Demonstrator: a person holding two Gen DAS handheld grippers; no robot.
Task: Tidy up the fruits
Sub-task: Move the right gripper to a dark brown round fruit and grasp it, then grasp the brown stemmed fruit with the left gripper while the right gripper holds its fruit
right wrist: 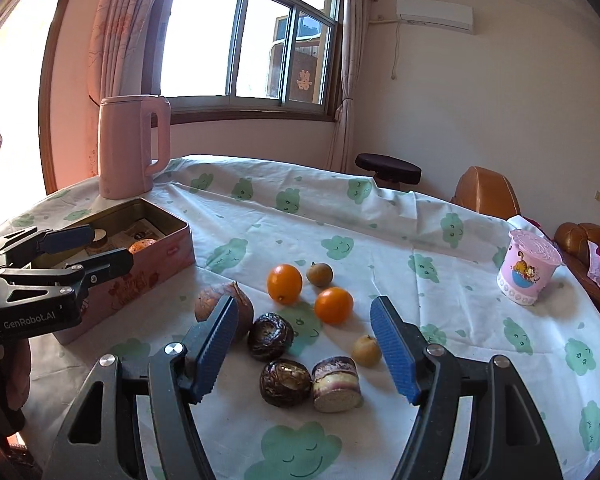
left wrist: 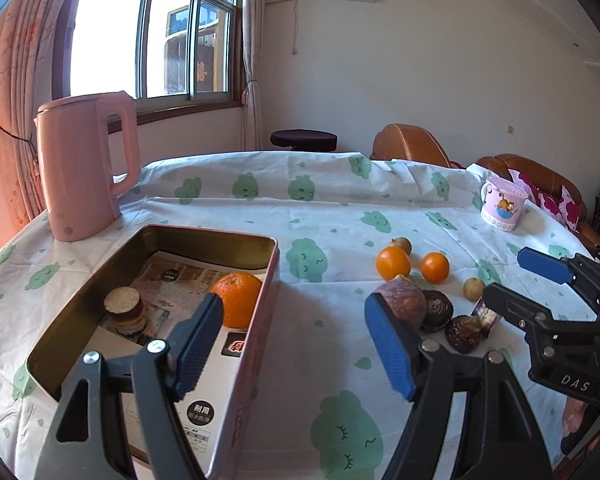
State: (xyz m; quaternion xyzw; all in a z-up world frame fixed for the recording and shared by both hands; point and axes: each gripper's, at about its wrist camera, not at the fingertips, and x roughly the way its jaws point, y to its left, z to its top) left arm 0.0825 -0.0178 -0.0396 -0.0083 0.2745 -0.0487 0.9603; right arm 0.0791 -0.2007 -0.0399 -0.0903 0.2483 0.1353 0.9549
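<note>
A pink tin box [left wrist: 260,320] holds an orange [left wrist: 238,300] and a cut cane piece [left wrist: 124,308]. My left gripper [left wrist: 294,344] is open and empty, one finger over the box, the other over the cloth. On the table lie two oranges [right wrist: 285,283] [right wrist: 333,305], a purple-brown bulb [right wrist: 210,306], two dark round fruits [right wrist: 270,336] [right wrist: 284,382], a cane piece [right wrist: 336,384] and small tan fruits [right wrist: 367,350] [right wrist: 319,273]. My right gripper [right wrist: 304,348] hangs open above this pile, holding nothing. It also shows in the left wrist view as the right gripper [left wrist: 520,284].
A pink kettle [left wrist: 84,168] stands behind the box at the table's far left. A pink cartoon cup [right wrist: 528,272] sits near the right edge. A dark stool [right wrist: 388,168] and brown sofa [right wrist: 488,194] are beyond the table. The left gripper [right wrist: 96,250] is beside the box.
</note>
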